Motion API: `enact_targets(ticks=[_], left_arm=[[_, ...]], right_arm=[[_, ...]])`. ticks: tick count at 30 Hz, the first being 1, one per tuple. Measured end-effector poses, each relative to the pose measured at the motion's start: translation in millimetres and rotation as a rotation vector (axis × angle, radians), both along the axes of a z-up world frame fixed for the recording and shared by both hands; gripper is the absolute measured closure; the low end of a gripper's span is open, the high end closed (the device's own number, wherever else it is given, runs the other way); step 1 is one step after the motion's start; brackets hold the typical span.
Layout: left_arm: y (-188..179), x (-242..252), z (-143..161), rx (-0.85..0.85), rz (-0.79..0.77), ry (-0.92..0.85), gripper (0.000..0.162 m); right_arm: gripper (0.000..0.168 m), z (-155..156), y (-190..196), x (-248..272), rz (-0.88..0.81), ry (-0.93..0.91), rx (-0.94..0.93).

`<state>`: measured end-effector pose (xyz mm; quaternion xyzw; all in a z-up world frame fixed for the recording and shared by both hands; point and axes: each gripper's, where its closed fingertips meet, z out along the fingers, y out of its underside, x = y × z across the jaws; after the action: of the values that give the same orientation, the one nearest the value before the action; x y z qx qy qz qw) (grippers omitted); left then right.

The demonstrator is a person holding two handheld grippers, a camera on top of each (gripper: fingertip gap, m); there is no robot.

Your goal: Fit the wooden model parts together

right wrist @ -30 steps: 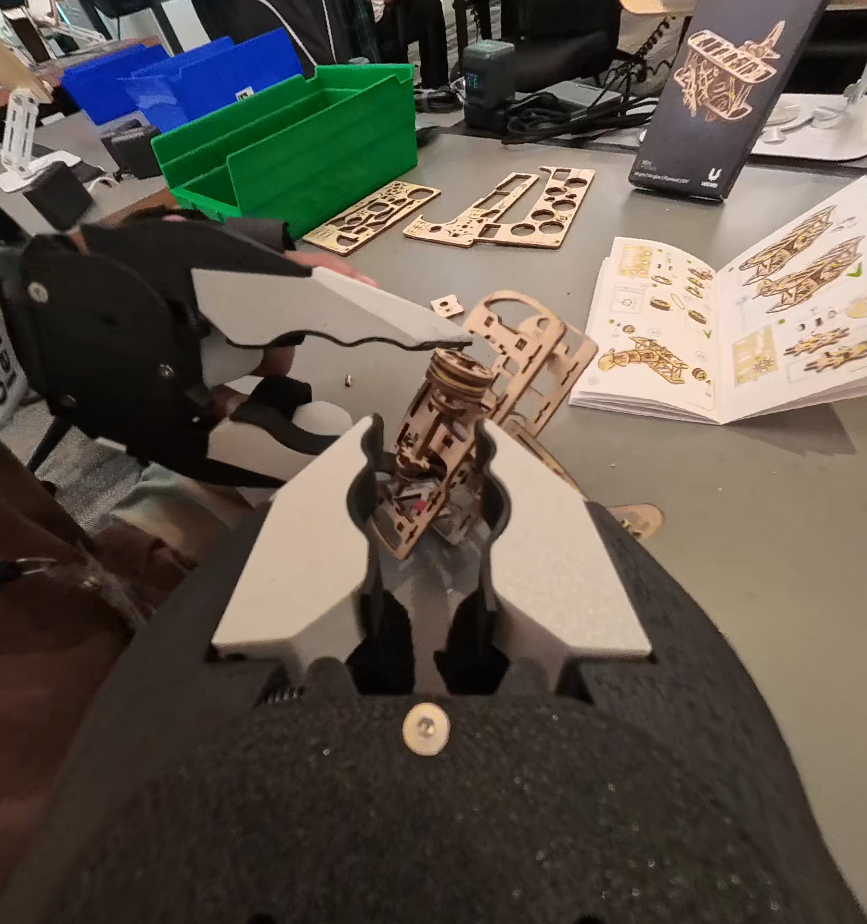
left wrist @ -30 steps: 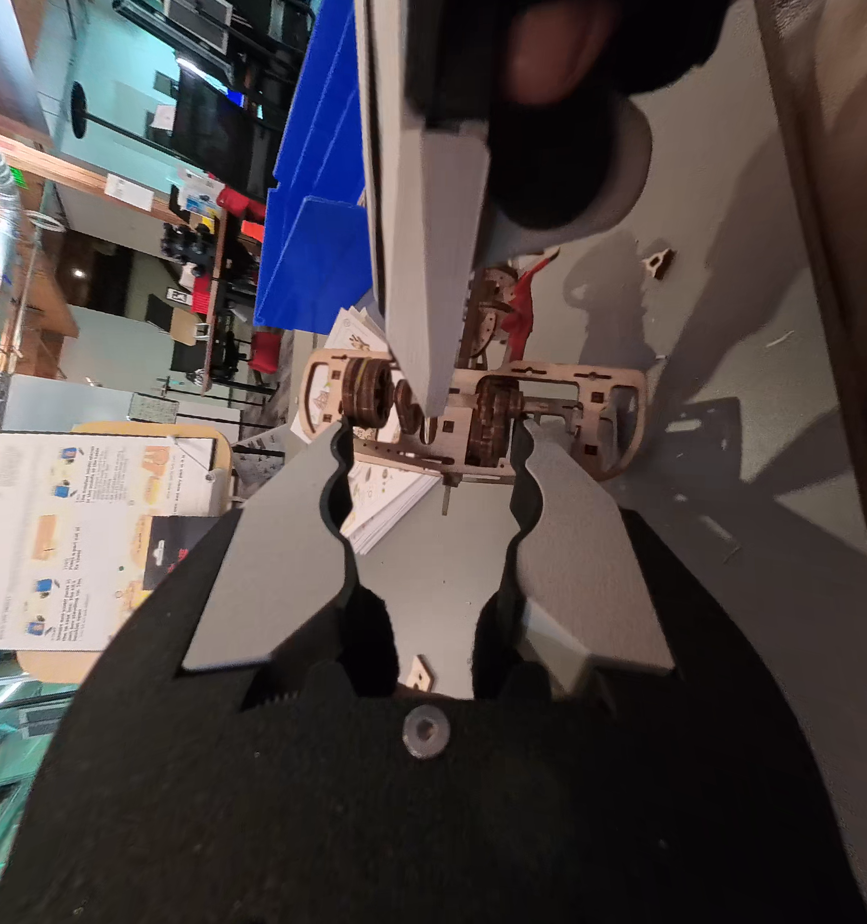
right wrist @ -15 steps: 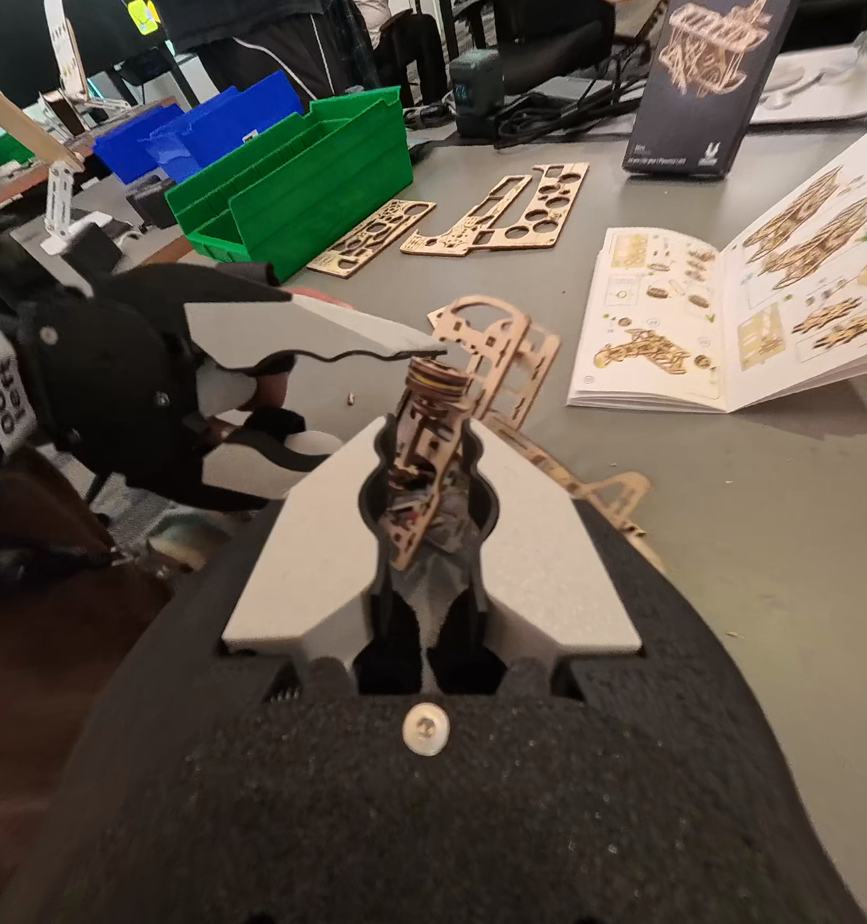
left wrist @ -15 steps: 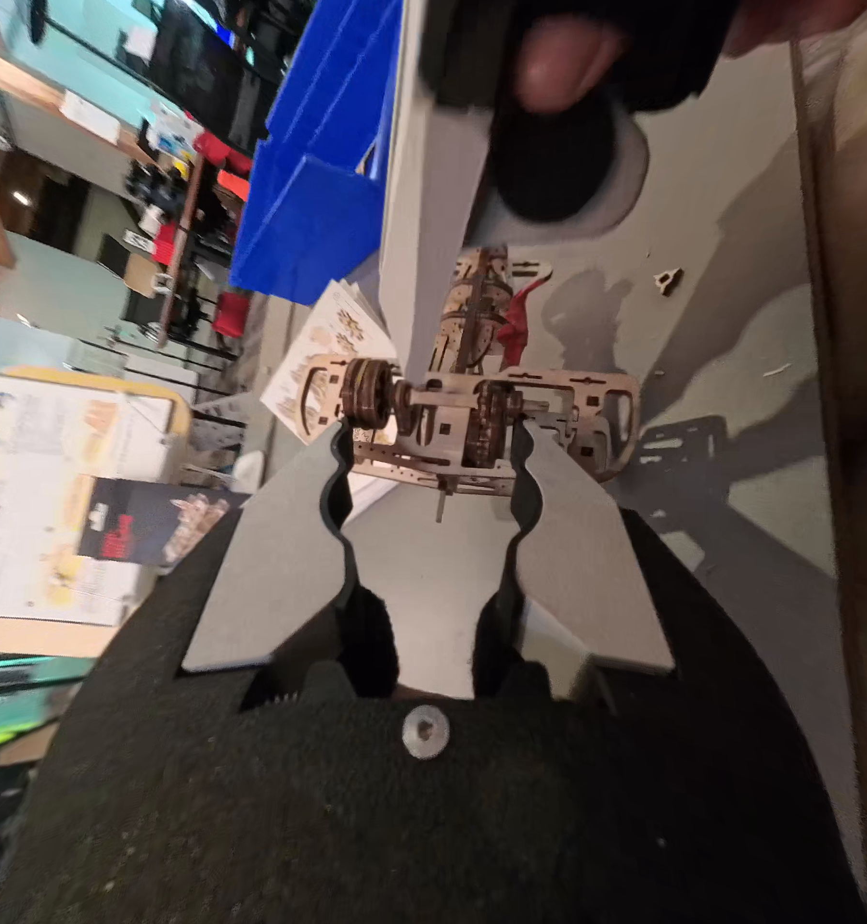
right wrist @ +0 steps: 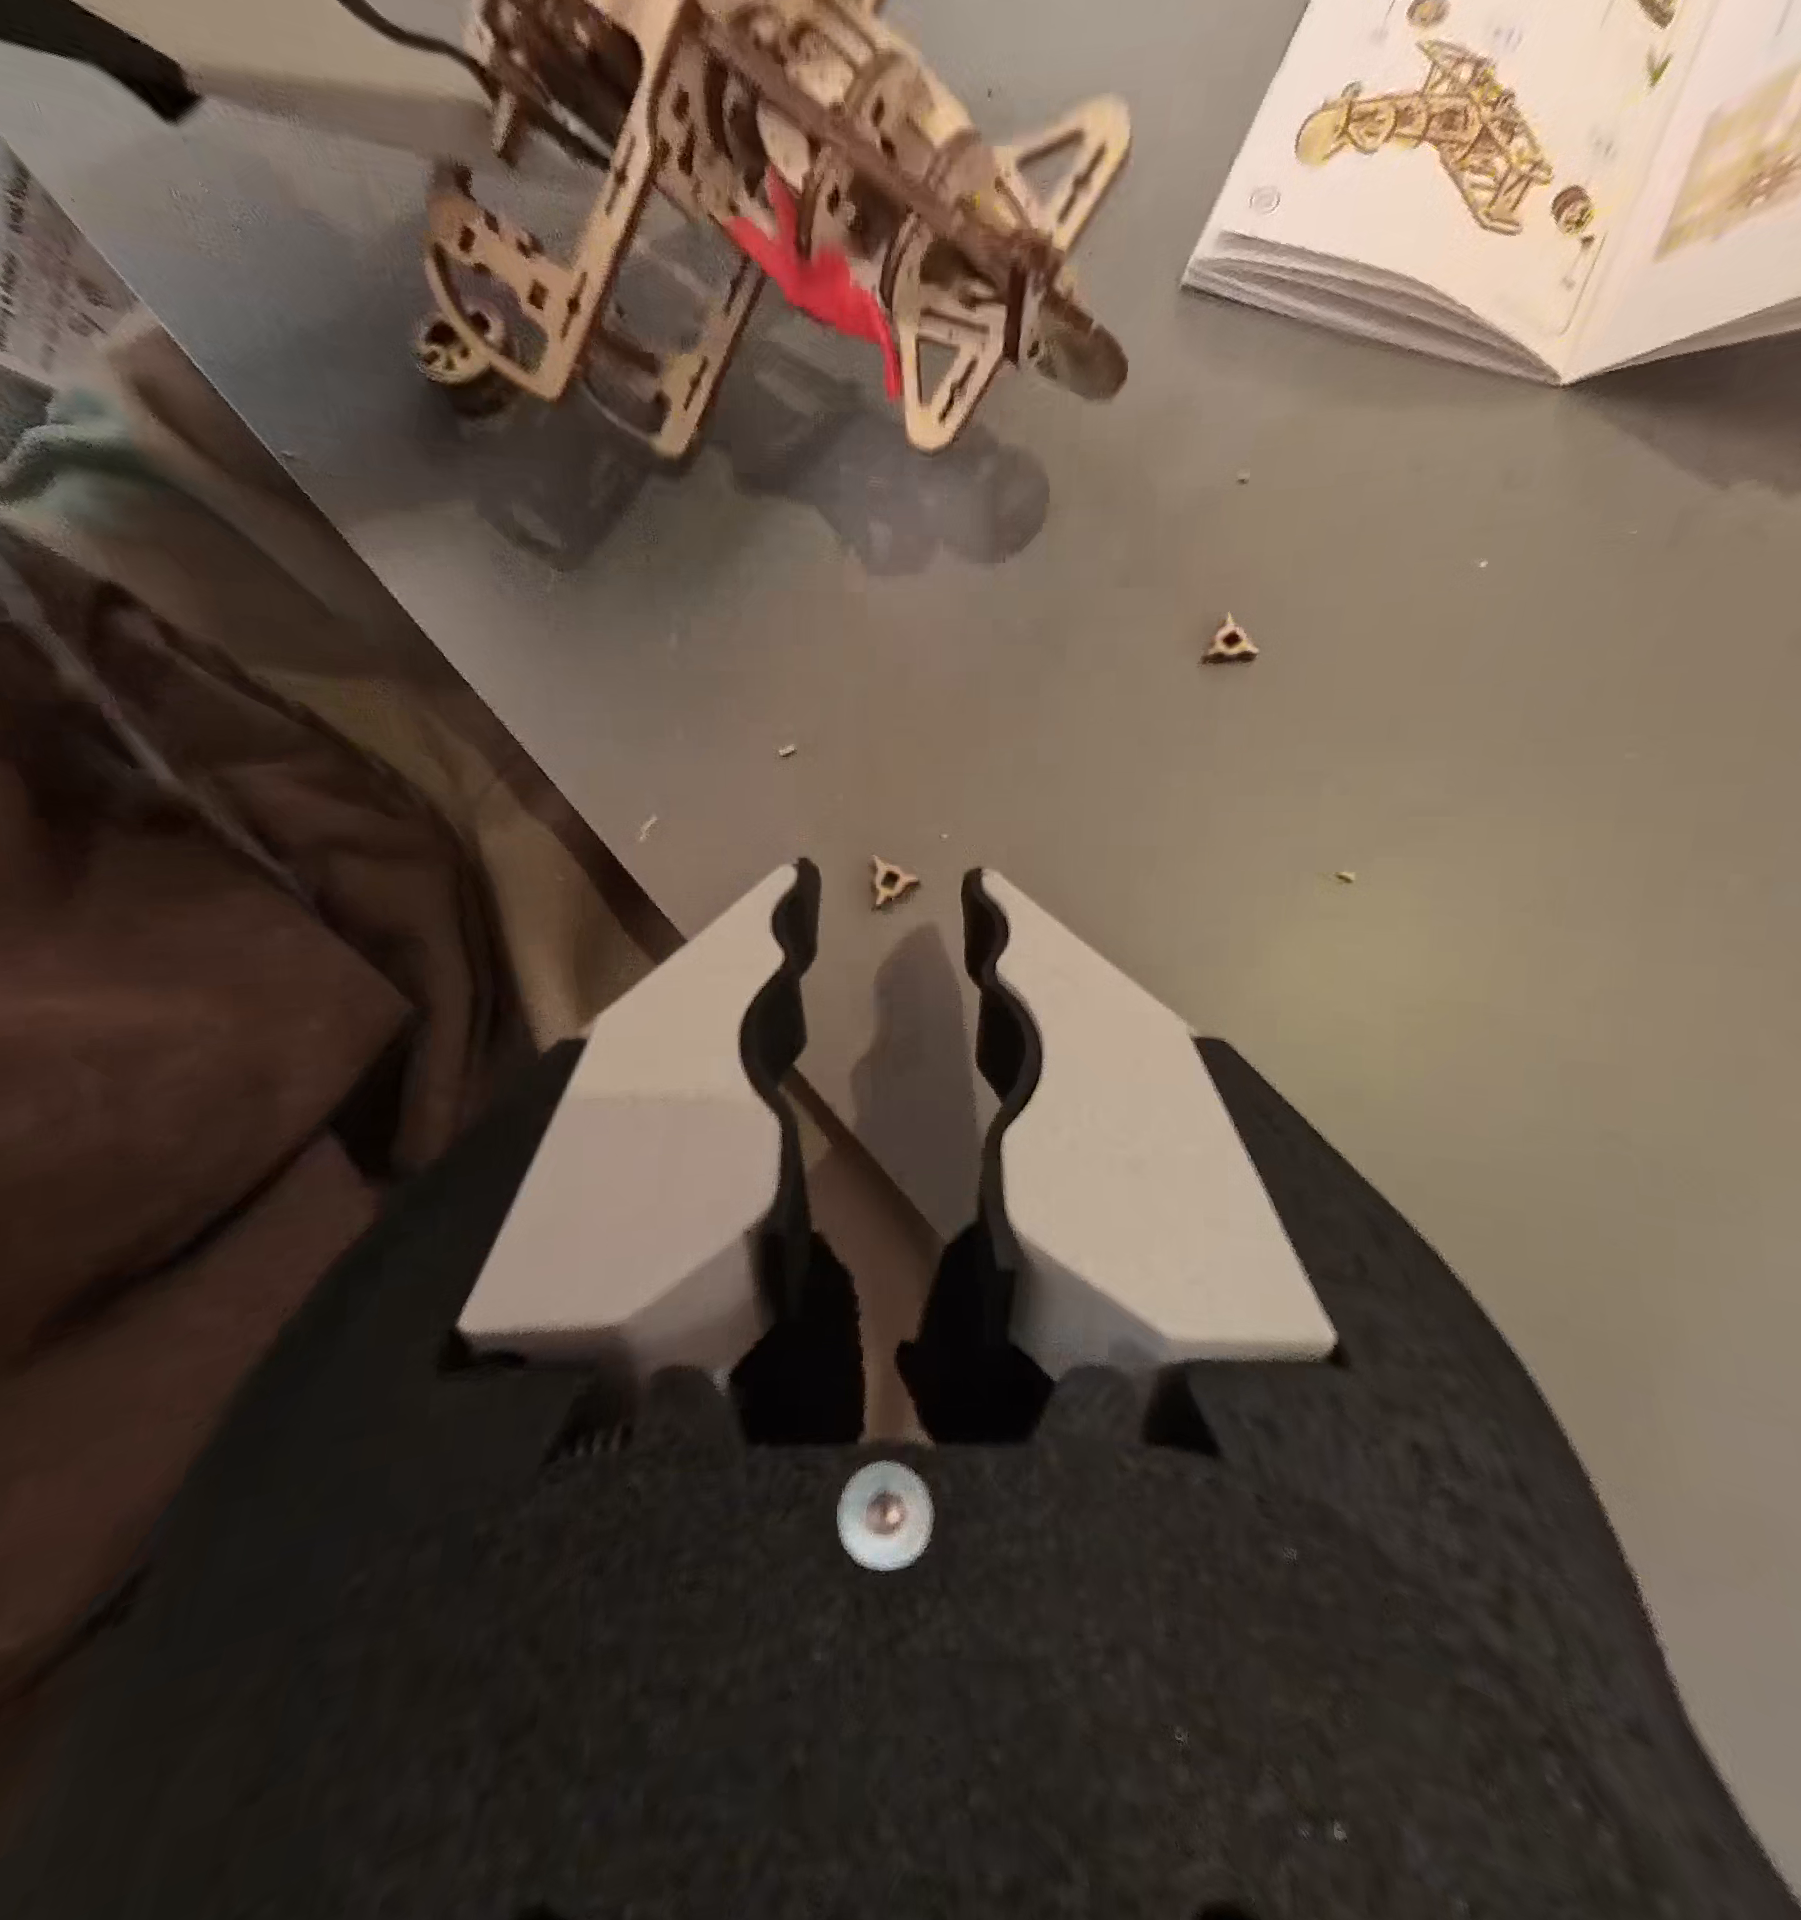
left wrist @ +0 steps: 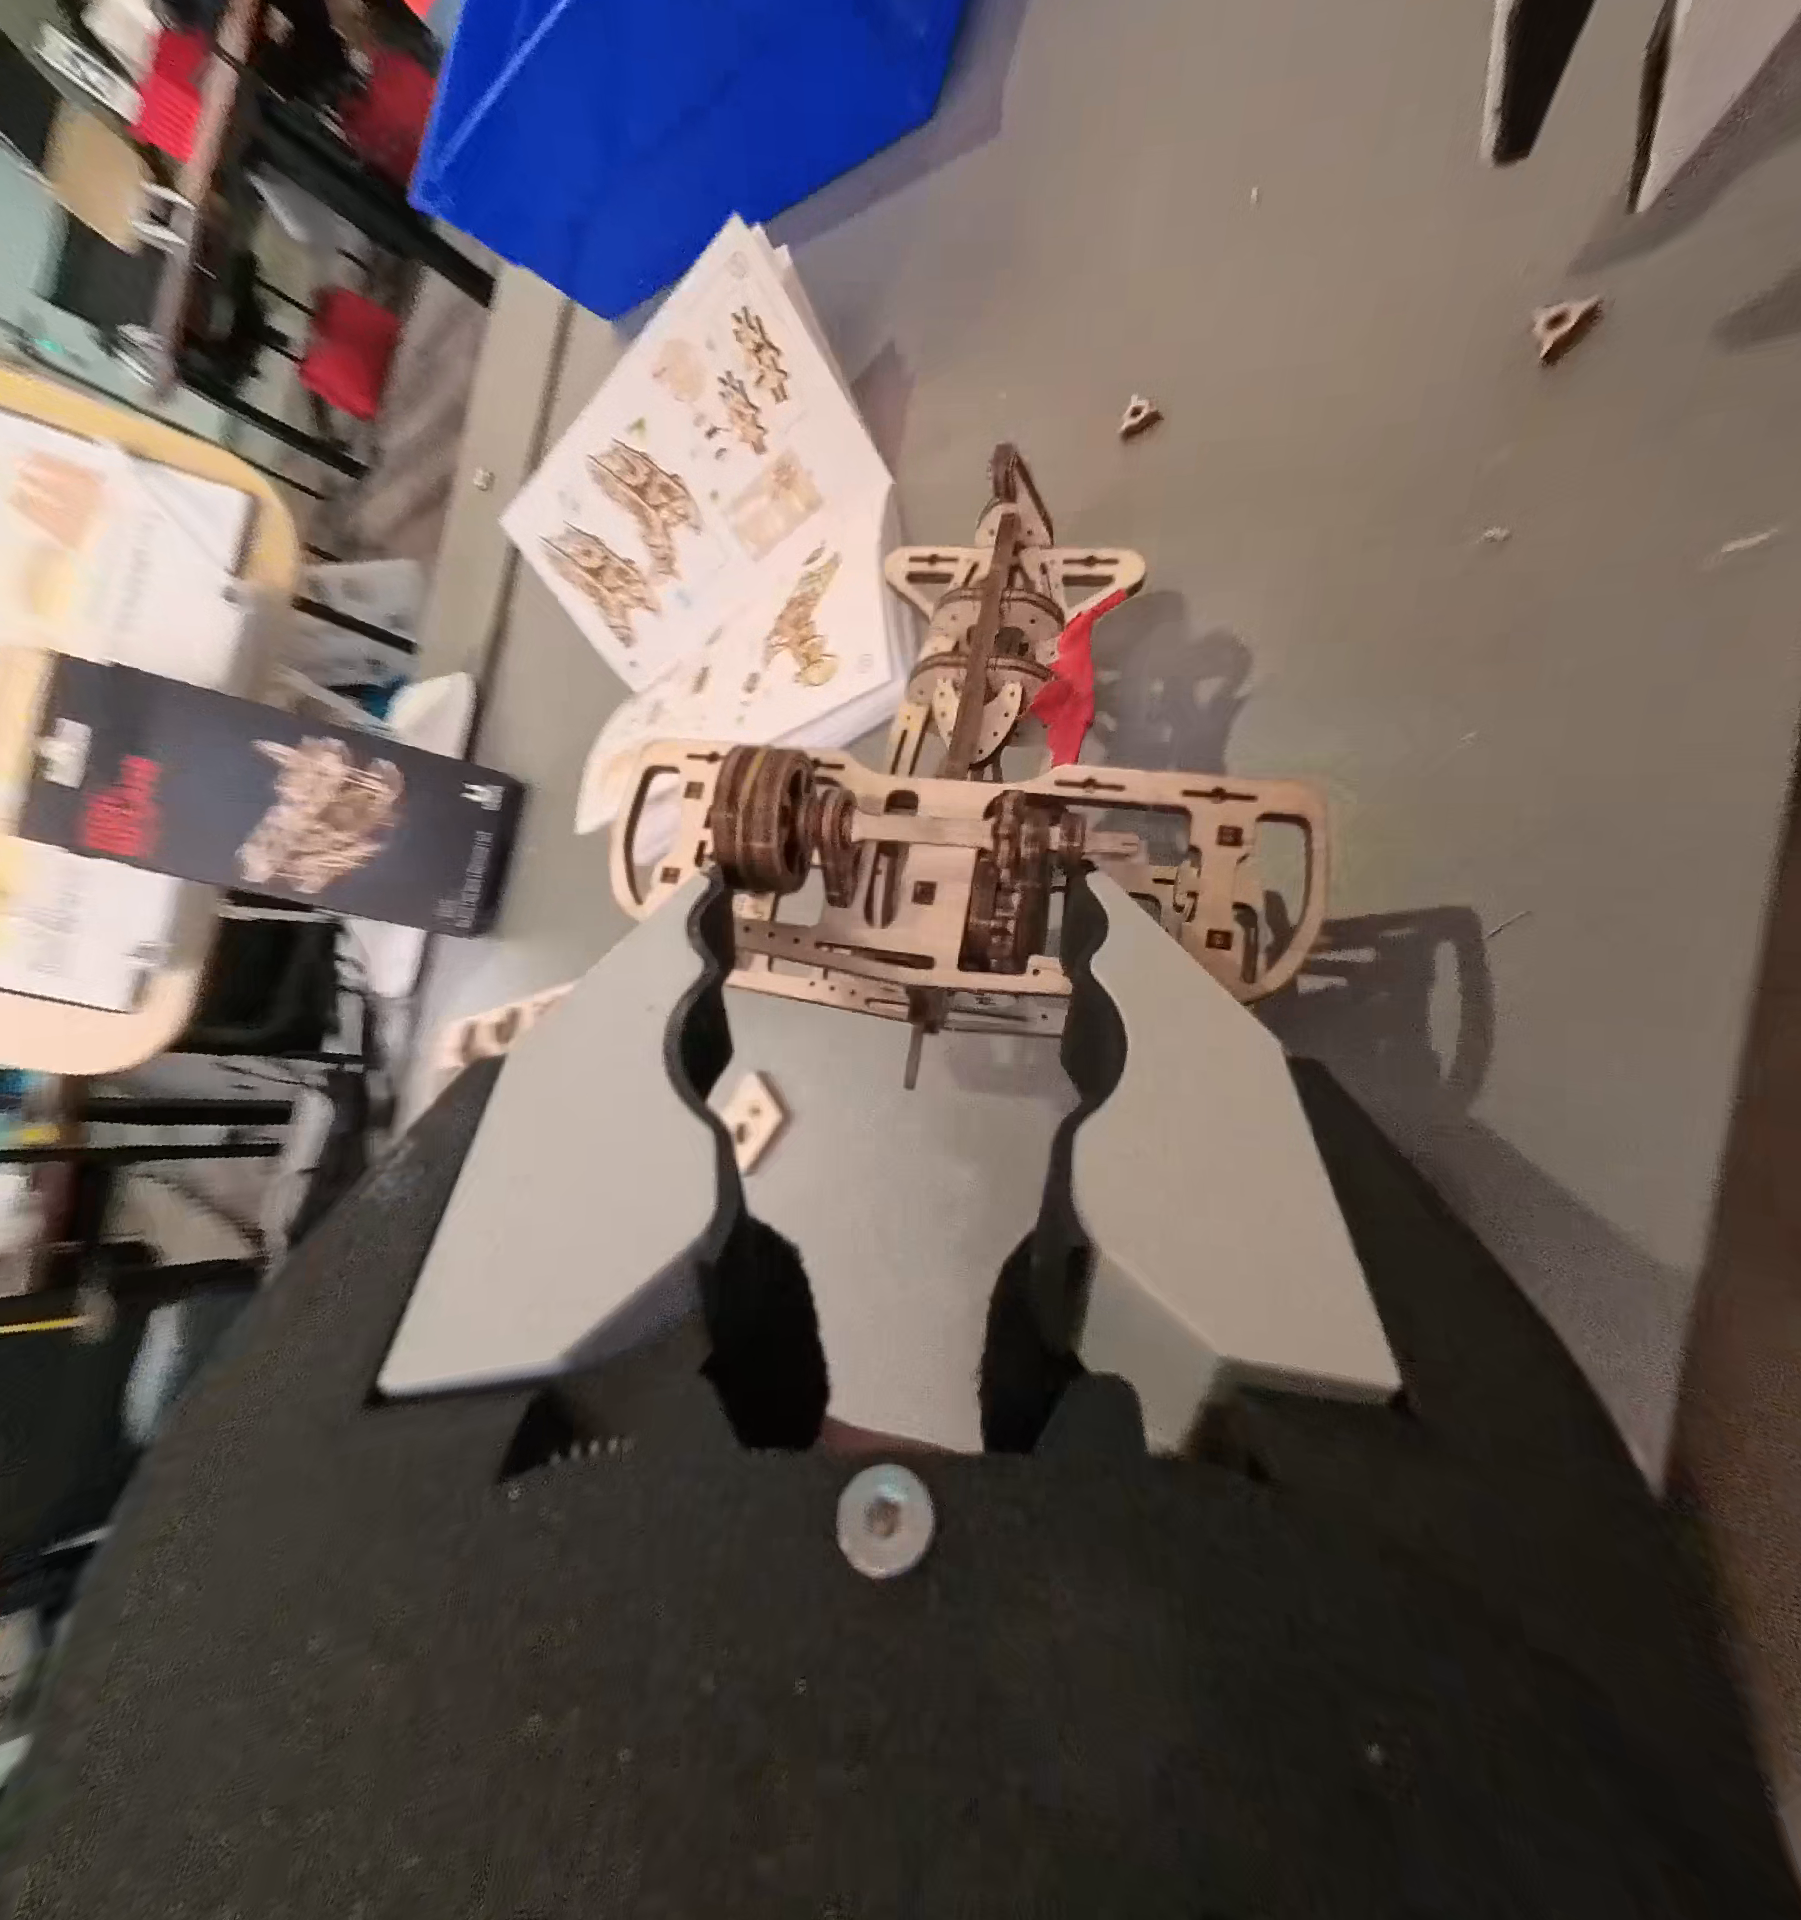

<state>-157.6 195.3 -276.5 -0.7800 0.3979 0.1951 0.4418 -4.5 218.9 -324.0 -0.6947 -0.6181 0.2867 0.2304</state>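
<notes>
The wooden model plane (left wrist: pixel 969 831), with a red part (left wrist: pixel 1072 675), is tilted over the grey table. My left gripper (left wrist: pixel 896 894) is shut on its front frame, with the wheel and axle block between the fingertips. In the right wrist view the model (right wrist: pixel 771 156) is far ahead at the top, with a left gripper finger (right wrist: pixel 304 83) on it. My right gripper (right wrist: pixel 888 873) is open and empty, low over the table. A small triangular wooden piece (right wrist: pixel 891 885) lies between its tips. The right gripper's fingers (left wrist: pixel 1519 83) show at the top right of the left wrist view.
An open instruction booklet (left wrist: pixel 709 520) (right wrist: pixel 1550 177) lies beyond the model. A second triangular piece (right wrist: pixel 1228 641) (left wrist: pixel 1566 327), a small square piece (left wrist: pixel 756 1117), a blue bin (left wrist: pixel 667 125) and a black box (left wrist: pixel 252 810) are around. The table's edge (right wrist: pixel 522 748) runs diagonally at the left.
My right gripper has let go of the model, drawn back from it and now points down at the table. My left gripper still holds the model.
</notes>
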Motion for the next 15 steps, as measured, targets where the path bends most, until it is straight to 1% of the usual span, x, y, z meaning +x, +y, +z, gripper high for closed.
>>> enact_targets(ticks=[2,5,6,8,12,15], left_arm=[[0,2,9,0.059,-0.007,0.065,0.101],[2,6,18,0.15,-0.015,0.16,0.101],[4,4,18,0.172,-0.008,0.202,0.101],[7,-3,15,0.189,0.024,0.257,0.102],[10,-14,21,0.242,0.115,0.281,0.101],[10,-13,26,0.288,0.151,0.282,0.102]], right_arm=[[0.143,-1,4,-7,-0.024,0.027,0.036],[0.146,7,43,-24,-0.163,0.101,0.163],[0.146,5,54,-29,-0.175,0.107,0.188],[0.139,-9,70,-35,-0.176,0.033,0.222],[0.142,-17,76,-48,-0.158,0.029,0.204],[0.143,-23,77,-50,-0.137,0.015,0.195]])
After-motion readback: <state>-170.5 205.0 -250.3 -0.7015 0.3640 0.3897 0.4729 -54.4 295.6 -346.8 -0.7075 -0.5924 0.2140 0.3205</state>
